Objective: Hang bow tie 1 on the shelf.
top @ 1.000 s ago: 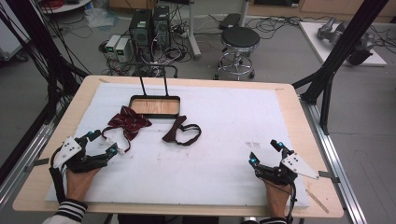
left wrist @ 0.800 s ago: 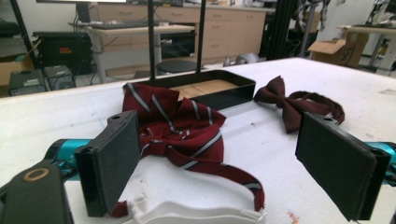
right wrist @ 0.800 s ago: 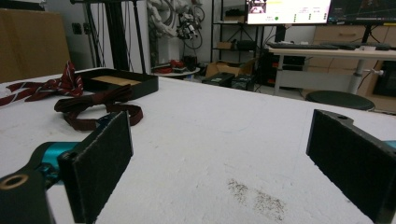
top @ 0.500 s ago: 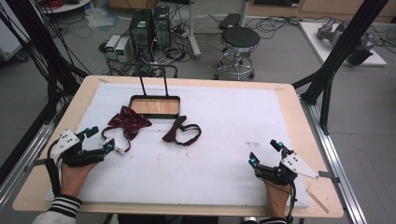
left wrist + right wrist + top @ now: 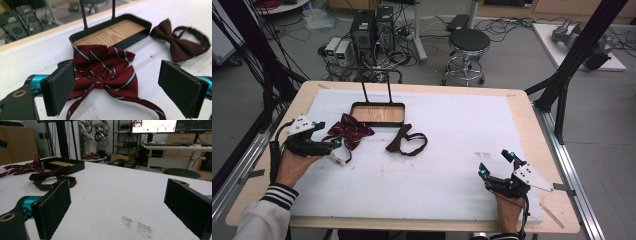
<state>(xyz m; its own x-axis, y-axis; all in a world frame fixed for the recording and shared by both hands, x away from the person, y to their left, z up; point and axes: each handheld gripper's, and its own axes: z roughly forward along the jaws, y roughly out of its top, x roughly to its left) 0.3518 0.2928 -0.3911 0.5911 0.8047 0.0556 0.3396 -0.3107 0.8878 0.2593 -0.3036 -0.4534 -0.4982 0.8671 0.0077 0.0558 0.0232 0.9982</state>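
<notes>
My left gripper [image 5: 117, 92] is wide open around the striped bow tie [image 5: 103, 70], and nothing is grabbed yet.

The striped bow tie lies on the white table cover [image 5: 462, 135], just beside the black tray [image 5: 378, 114] with the wooden bottom, and my two black pads stand on each side of its middle knot. I think it could go wrong if I squeeze too high: the cloth is soft and floppy, so I might pinch only one wing, and its long thin strap could drag or catch on the tray edge. The plain dark red bow tie [image 5: 406, 143] lies near, its strap curled in a loop, so I could bump it. My right gripper [image 5: 498, 165] is open too, holding nothing, resting well apart near the table's front edge.
</notes>
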